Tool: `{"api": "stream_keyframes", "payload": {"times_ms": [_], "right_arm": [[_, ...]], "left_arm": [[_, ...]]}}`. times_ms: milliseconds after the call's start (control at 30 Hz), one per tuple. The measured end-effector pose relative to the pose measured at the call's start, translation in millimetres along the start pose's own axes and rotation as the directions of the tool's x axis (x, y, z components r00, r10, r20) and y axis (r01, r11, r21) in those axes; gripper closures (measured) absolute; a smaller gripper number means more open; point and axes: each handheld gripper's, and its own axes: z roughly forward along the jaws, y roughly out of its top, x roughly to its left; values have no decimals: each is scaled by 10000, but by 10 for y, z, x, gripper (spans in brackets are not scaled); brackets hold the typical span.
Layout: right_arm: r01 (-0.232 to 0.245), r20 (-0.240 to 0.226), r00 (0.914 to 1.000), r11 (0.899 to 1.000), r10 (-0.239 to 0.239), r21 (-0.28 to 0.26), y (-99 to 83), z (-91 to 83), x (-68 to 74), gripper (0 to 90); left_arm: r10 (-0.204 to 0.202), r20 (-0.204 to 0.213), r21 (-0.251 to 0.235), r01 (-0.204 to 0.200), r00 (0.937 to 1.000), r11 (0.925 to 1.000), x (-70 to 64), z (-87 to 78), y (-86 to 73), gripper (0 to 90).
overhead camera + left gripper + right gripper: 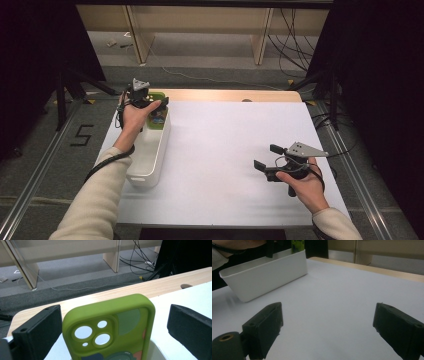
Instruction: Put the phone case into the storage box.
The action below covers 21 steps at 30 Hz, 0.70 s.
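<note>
Left gripper (156, 103) hovers over the far end of the white bin (161, 150), which sits along the left edge of the white table (235, 150). The green phone case (110, 327) stands upright between its jaws, camera cut-outs facing the lens, its lower part down inside the bin. In the left gripper view both jaws stand spread, with a visible gap on each side of the case, so nothing is pinching it; what keeps it upright I cannot tell, the bottom being hidden below the frame. Right gripper (267, 160) waits well apart over bare table on the right, jaws wide and holding nothing; its own view takes in the bin (265, 272) and a sliver of the case (297, 245) above the far rim. Risks, as judged: unclamped and on end, the case is likely to tip, either flat into the bin or against the wall, and a jaw brushing it on the way out may knock it over the rim onto the table. If a re-grip is intended, closing off-centre may squeeze the soft edge and let it twist or pop free. The light bin may also slide if nudged, with no second grip steadying it.
</note>
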Motion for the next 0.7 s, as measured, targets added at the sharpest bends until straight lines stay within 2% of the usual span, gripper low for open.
{"api": "stream_keyframes", "payload": {"times_ms": [300,467,600,700], "right_arm": [[-7,-45,10000,9999,8,108,-5,5,4,105],[-21,-20,10000,10000,21,95,-4,1,3,105],[-10,1,10000,10000,10,71,-2,1,5,105],[-10,18,10000,10000,10,67,-1,0,5,106]], "left_arm": [[142,-57,-399,-144,9999,9991,-20,-29,33,0],[75,-118,-567,-81,9999,9984,-22,-79,73,0],[-58,-399,-641,32,9992,9979,-28,-144,108,0],[-72,-381,-711,45,9992,9975,-43,-191,132,0]]}}
